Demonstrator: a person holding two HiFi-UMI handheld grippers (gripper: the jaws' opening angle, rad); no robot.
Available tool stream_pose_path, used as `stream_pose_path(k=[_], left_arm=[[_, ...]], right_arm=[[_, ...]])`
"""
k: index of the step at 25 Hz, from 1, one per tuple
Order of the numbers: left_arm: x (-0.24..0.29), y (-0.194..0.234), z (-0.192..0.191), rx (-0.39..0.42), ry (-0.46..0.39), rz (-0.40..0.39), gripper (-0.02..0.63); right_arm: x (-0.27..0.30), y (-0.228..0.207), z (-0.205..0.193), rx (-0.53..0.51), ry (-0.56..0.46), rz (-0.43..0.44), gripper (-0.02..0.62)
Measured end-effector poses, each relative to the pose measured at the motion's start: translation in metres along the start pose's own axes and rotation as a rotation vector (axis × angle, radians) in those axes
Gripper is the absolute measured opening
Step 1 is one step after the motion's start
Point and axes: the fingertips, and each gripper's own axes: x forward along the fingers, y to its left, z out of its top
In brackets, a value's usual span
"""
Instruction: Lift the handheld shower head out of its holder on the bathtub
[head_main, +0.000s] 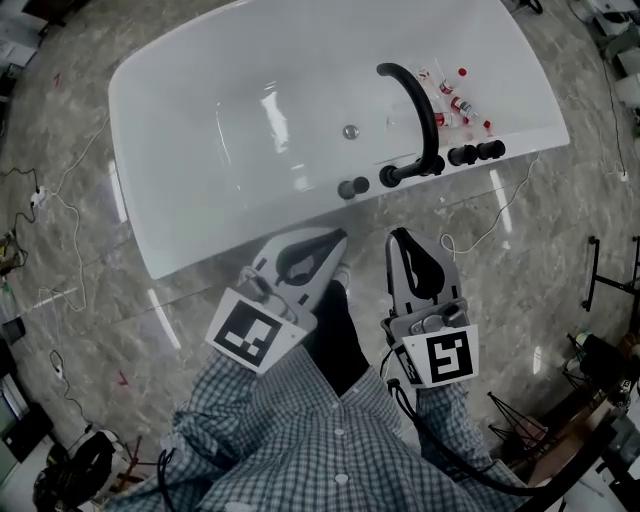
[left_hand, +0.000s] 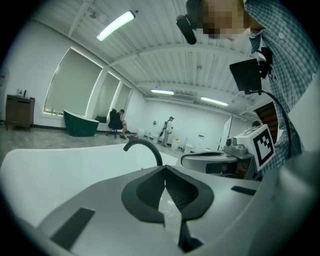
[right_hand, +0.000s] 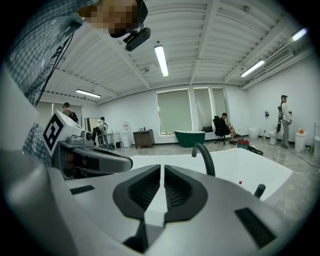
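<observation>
Bathtub (head_main: 200, 210), white and glossy, fills the upper part of the head view and stands on a marbled floor (head_main: 560, 220). On its near rim sits a row of black fittings: a round knob (head_main: 353, 188), the base of a tall arched spout (head_main: 415, 100), and two short pieces further right. The handheld shower head (head_main: 490, 150) looks to be the rightmost of these, seated in its holder on the rim; in the right gripper view it shows as a short black rod (right_hand: 259, 190) leaning up from the tub edge. Small red-capped bottles (head_main: 450, 100) lie inside the tub beyond the spout, near the drain (head_main: 350, 131).

Both claws hang side by side below the tub's near edge, well apart from the fittings and pointing towards them. The left claw (head_main: 340, 240) has its dark jaws pressed together at the tips with nothing between them, as its own view confirms (left_hand: 164, 170). The right claw (head_main: 395, 235) is likewise closed and empty (right_hand: 162, 167), a hairline seam showing between its ribbed pads. A checked shirt (head_main: 330, 440) fills the bottom of the head view.
</observation>
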Motion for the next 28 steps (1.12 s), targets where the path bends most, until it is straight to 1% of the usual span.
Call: stream_pose_path(k=[6,10,15,20,24,28], left_arm=[[0.01,0.021,-0.02,0.003,0.048,-0.023,0.011],[0.021,0.036,-0.031,-0.011,0.045,-0.033,0.011],[0.037,0.045,-0.048,0.023,0.056,-0.084,0.012],[0.05,0.056,-0.071,0.02,0.087,-0.079,0.012],[0.055,0.062,-0.084,0.003,0.109,-0.078,0.012],[0.065,0.067,-0.099,-0.004,0.136,-0.077,0.014]], right_arm=[[0.029,-0.003,-0.016,-0.007,0.032,0.011,0.026],[0.049,-0.013,-0.027,-0.004,0.044,0.017,0.026],[0.066,-0.027,-0.05,0.007,0.079,0.037,0.026],[0.073,-0.036,-0.078,0.017,0.123,0.05,0.028],[0.082,-0.037,-0.091,0.01,0.136,0.057,0.028],[0.089,-0.045,-0.113,0.015,0.198,0.049,0.029]])
